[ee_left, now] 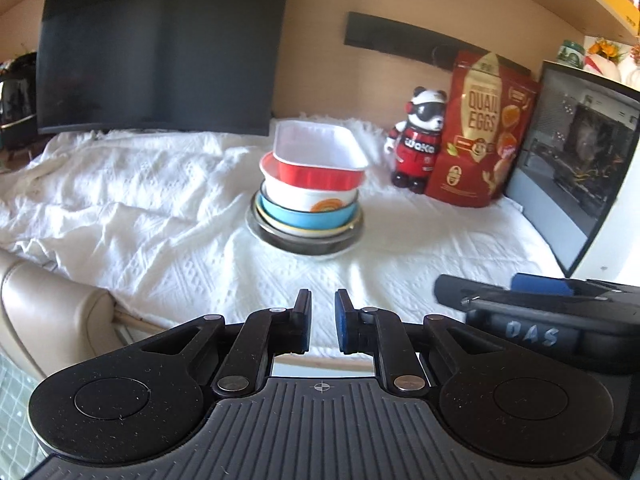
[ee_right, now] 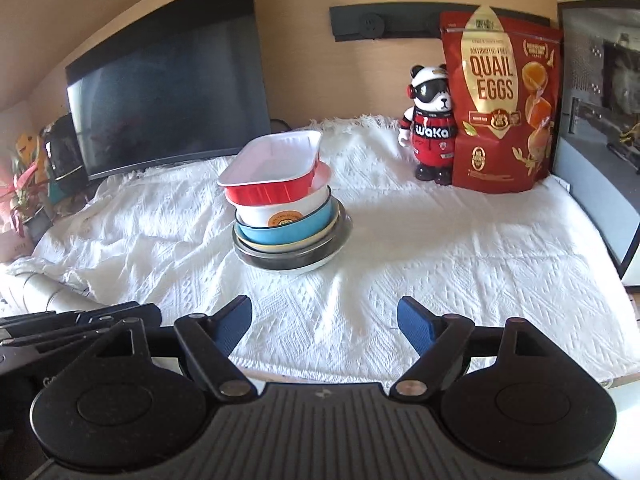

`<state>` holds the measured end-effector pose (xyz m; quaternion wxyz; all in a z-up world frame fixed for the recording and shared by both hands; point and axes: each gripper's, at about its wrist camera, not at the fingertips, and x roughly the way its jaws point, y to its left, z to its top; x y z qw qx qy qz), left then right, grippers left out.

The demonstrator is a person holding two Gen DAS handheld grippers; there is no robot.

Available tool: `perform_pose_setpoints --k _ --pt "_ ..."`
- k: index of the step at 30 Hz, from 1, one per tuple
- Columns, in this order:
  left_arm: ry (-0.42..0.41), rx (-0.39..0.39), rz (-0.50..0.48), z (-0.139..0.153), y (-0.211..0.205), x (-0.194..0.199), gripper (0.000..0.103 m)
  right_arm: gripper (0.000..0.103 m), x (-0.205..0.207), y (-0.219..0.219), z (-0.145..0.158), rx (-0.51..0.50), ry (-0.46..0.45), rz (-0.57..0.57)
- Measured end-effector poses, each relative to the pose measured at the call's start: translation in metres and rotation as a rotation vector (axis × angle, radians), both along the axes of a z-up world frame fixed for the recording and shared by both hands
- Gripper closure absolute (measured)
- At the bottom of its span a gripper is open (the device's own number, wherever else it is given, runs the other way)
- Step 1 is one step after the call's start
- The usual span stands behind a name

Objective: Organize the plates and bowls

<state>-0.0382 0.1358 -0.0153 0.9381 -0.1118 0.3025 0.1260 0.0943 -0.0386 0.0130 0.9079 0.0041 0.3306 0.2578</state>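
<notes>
A stack of dishes stands mid-table on a white cloth (ee_left: 160,208). On top lies a red rectangular tray (ee_left: 320,160) (ee_right: 272,192) with a white inside, tilted. Under it sit a white bowl (ee_left: 304,198) (ee_right: 280,210) with an orange mark, a blue bowl (ee_left: 304,219) (ee_right: 288,232), a pale plate and a metal dish (ee_left: 308,244) (ee_right: 280,261). My left gripper (ee_left: 322,308) hovers at the table's near edge, well short of the stack, shut with nothing between its blue pads. My right gripper (ee_right: 324,316) stands open and empty, also short of the stack.
A dark monitor (ee_left: 160,48) stands at the back left. A panda figure (ee_left: 418,140), a red quail eggs bag (ee_left: 480,132) and a computer case (ee_left: 580,160) line the back right. A beige chair back (ee_left: 48,312) sits at the lower left.
</notes>
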Motion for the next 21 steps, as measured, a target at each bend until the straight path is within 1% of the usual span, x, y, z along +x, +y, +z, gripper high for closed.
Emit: perform_pose_setpoints --k 4,8,21 --pt "0.005 0.014 -0.001 0.002 -0.008 -0.006 0.088 0.022 -0.012 -0.002 0.000 -0.010 -0.008 0.023" --pt "-0.001 0.023 0.009 0.006 -0.008 -0.009 0.088 0.022 -0.017 -0.006 0.002 0.002 -0.011 0.024" --pt "0.009 0.028 0.020 0.007 -0.016 -0.010 0.088 0.022 -0.020 -0.009 0.000 -0.005 -0.006 0.052"
